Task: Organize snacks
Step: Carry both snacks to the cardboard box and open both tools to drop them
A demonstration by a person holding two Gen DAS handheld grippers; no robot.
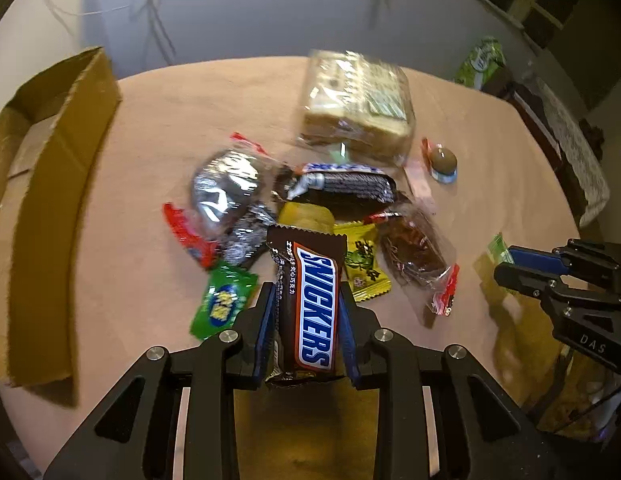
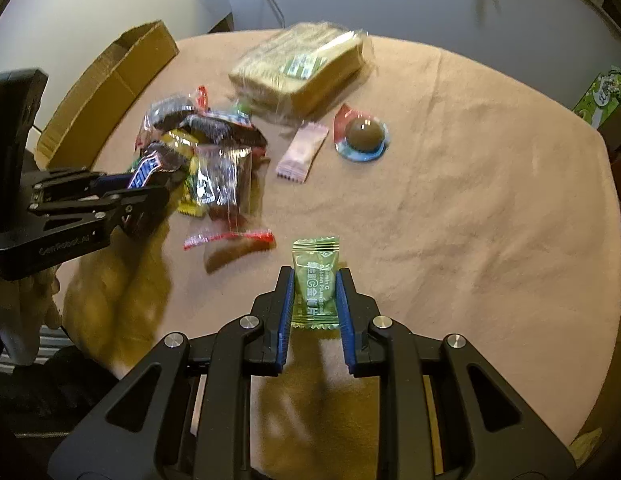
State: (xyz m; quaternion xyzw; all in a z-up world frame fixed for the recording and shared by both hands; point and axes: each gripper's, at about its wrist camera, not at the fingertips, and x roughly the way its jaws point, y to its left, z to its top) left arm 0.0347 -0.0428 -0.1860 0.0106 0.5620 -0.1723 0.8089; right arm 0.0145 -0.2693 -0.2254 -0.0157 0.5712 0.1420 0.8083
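Observation:
My left gripper (image 1: 306, 292) is shut on a brown Snickers bar (image 1: 310, 304) and holds it above the pile of snacks (image 1: 310, 200) on the pink table (image 1: 150, 128). It also shows in the right wrist view (image 2: 158, 184) at the left. My right gripper (image 2: 314, 276) is shut on a small green candy packet (image 2: 315, 280), held above the table (image 2: 470, 200). In the left wrist view the right gripper (image 1: 506, 264) sits at the right edge with the green packet (image 1: 500, 250) partly hidden. An open cardboard box (image 1: 50, 184) stands at the left.
A large clear-wrapped cracker pack (image 1: 358, 100) lies at the back. A round brown sweet on a blue base (image 2: 364, 136) and a pink sachet (image 2: 302, 152) lie right of the pile. A green box (image 2: 602, 92) stands off the table at far right.

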